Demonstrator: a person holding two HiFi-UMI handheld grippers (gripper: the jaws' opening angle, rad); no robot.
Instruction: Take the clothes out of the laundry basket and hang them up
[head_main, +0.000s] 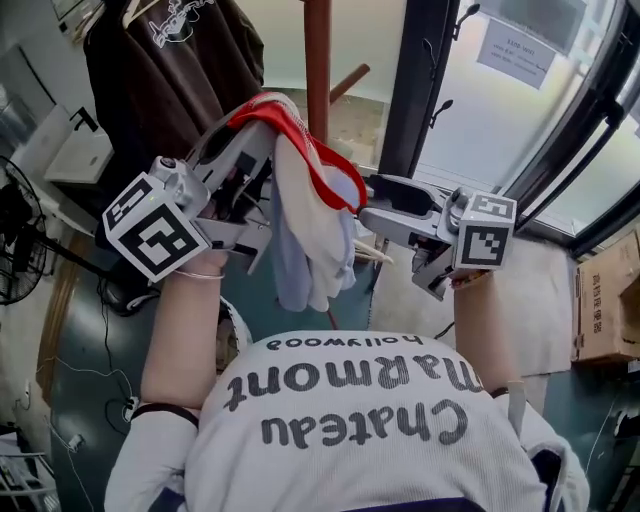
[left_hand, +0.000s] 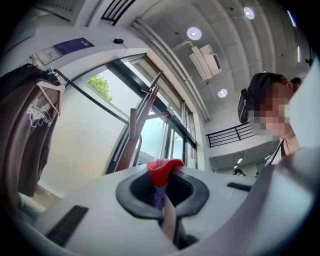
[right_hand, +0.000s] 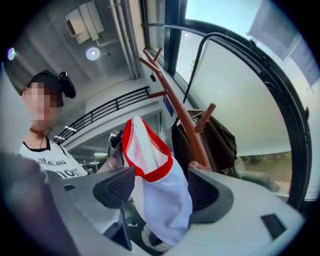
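Writing: The person's white top carries "Chateau Marmont" in large dark gothic letters, with a smaller "hollywood" beside it, upside down in the head view. A paper sheet on the window glass bears print too small to read.
Garment: A soft white cloth piece edged with a red ribbed band is held up in the air between the two grippers, in front of the rack. Its loose folds droop below them.
Left claw: Closed tight on the red band, which bunches between the black pads.
Right claw: Jaws apart, with the white fabric hanging between the textured black pads.
Rack: A round reddish-brown wooden pole with angled pegs rises just behind the garment.
Hung item: A dark brown T-shirt with a white graphic hangs on a hanger near the pole.
Box: A cardboard carton sits by the window, its print unreadable.
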